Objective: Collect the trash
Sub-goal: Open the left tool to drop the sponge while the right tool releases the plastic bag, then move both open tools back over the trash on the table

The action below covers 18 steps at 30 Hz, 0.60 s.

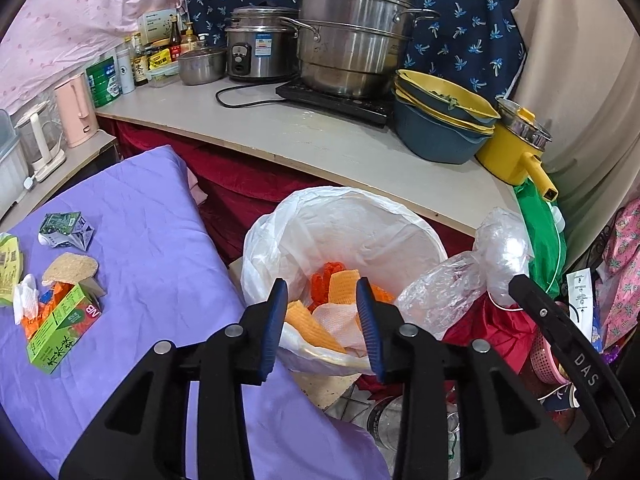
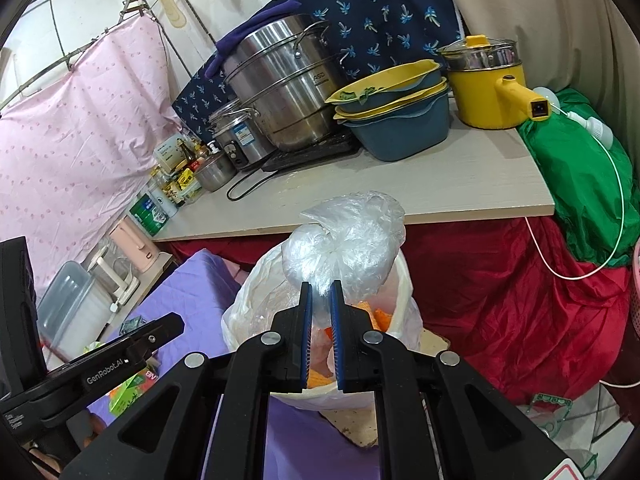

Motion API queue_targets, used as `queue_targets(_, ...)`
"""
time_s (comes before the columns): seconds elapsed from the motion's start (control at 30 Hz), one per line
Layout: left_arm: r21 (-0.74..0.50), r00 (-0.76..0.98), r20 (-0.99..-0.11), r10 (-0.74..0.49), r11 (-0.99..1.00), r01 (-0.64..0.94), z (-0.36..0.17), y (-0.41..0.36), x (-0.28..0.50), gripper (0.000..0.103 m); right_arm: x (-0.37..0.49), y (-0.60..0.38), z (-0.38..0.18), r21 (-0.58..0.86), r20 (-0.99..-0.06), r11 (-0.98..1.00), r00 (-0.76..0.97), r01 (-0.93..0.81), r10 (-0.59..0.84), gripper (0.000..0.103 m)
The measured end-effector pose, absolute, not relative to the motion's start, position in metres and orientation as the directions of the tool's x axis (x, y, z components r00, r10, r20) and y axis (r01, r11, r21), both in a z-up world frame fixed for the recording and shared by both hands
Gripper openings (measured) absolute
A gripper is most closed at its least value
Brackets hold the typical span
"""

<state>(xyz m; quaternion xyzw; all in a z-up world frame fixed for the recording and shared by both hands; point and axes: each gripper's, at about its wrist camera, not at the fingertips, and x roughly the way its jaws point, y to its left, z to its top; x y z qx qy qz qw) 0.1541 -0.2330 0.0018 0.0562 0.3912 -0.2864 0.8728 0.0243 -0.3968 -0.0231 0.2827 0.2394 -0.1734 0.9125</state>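
A bin lined with a white bag (image 1: 360, 220) stands beside the purple-covered table (image 1: 160, 240); orange and yellow scraps (image 1: 340, 292) lie inside. My left gripper (image 1: 322, 320) is open and empty over the bin's near rim. My right gripper (image 2: 322, 320) is shut on a crumpled clear plastic bag (image 2: 344, 240) and holds it above the bin (image 2: 404, 312); the bag also shows in the left wrist view (image 1: 472, 268). On the table lie a green carton (image 1: 64, 328), a crushed drink carton (image 1: 66, 230), a brown round scrap (image 1: 70, 268) and white tissue (image 1: 26, 296).
A counter (image 1: 320, 136) behind the bin holds steel pots (image 1: 352, 40), a rice cooker (image 1: 256, 44), stacked blue and yellow basins (image 1: 440, 120), a yellow pot (image 1: 516, 148), bottles. Red cloth (image 2: 500, 300) hangs below. A pink kettle (image 1: 76, 108) stands left.
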Motion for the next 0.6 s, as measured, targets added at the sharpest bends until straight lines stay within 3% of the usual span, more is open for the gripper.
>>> queue_targets(0.13, -0.125, 0.541, -0.714, -0.444, 0.841, 0.526, 0.002, -0.225, 0.157, 0.036, 0.035, -0.393, -0.022, 0.429, -0.535, 0.789, 0.827, 0.439, -0.17, 0.009)
queue_targets(0.23, -0.127, 0.553, -0.709, -0.437, 0.851, 0.51, 0.004, -0.217, 0.158, 0.043, 0.044, -0.391, -0.022, 0.429, -0.539, 0.794, 0.827, 0.43, -0.157, 0.009)
queue_targets(0.6, -0.134, 0.575, -0.711, -0.405, 0.881, 0.454, 0.0, -0.188, 0.17, 0.044, 0.08, -0.375, -0.034, 0.41, -0.575, 0.814, 0.81, 0.411, -0.119, 0.015)
